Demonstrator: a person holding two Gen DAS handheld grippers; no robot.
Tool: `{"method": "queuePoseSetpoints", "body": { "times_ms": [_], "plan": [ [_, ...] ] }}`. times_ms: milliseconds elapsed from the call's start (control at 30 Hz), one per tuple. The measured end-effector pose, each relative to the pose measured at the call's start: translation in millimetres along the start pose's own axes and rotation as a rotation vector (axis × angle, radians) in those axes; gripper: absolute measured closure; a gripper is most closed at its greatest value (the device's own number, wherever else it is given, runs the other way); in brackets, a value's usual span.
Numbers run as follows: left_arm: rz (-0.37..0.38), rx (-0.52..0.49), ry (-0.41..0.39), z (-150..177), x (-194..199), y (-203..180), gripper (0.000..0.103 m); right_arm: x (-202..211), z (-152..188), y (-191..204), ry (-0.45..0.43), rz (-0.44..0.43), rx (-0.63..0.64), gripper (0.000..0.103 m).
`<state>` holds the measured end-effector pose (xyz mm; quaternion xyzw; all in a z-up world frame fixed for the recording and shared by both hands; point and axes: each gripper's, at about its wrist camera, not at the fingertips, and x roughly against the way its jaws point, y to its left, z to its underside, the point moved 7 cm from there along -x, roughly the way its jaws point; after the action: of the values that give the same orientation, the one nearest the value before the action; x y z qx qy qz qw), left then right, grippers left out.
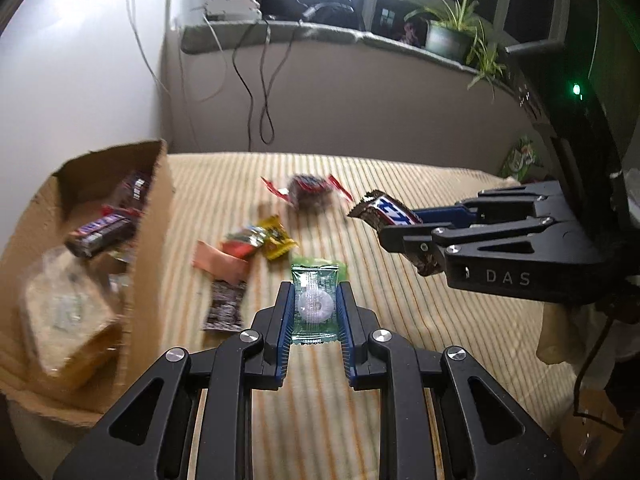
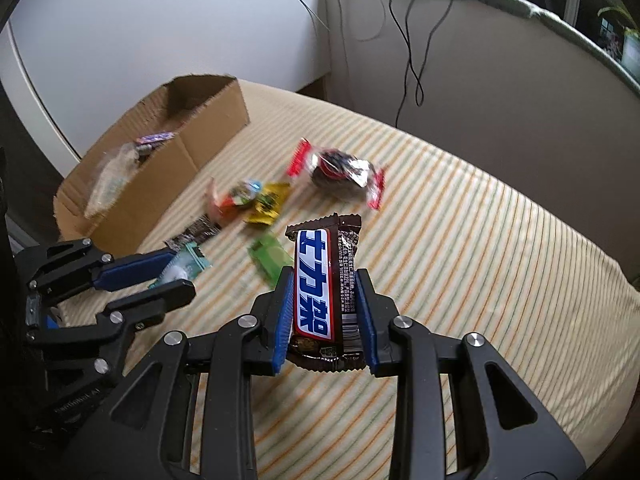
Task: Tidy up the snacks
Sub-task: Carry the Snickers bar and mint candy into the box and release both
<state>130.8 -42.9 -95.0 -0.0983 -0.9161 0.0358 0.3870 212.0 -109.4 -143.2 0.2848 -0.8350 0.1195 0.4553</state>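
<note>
Mid-sort: 2 snacks lifted, both bound for the cardboard box.

Left wrist: left gripper (image 1: 314, 304), jaws clenched on a clear green-edged mint packet (image 1: 316, 300), above the striped tabletop (image 1: 440, 320), cardboard box (image 1: 148, 240) to its left, already holding bars. Right wrist: right gripper (image 2: 326, 316), jaws clamped on a brown chocolate bar (image 2: 326, 284); loose sweets beyond. Next, probably: carry over the box wall, then release.
</note>
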Motion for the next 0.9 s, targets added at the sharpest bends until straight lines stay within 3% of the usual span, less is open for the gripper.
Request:
{"method": "queuePoseSetpoints", "body": {
  "times_ms": [433,900],
  "plan": [
    [-0.097,0.088,-0.093,-6.4,50.4,72.5,0.084,19.3,-28.8,58.8,-0.056,-0.048,0.092,0.073],
    [-0.195,0.193,-0.132,1.0,76.9,144.1,0.084,5.7,-56.7,127.3,-0.064,-0.114,0.185,0.073]
  ]
}}
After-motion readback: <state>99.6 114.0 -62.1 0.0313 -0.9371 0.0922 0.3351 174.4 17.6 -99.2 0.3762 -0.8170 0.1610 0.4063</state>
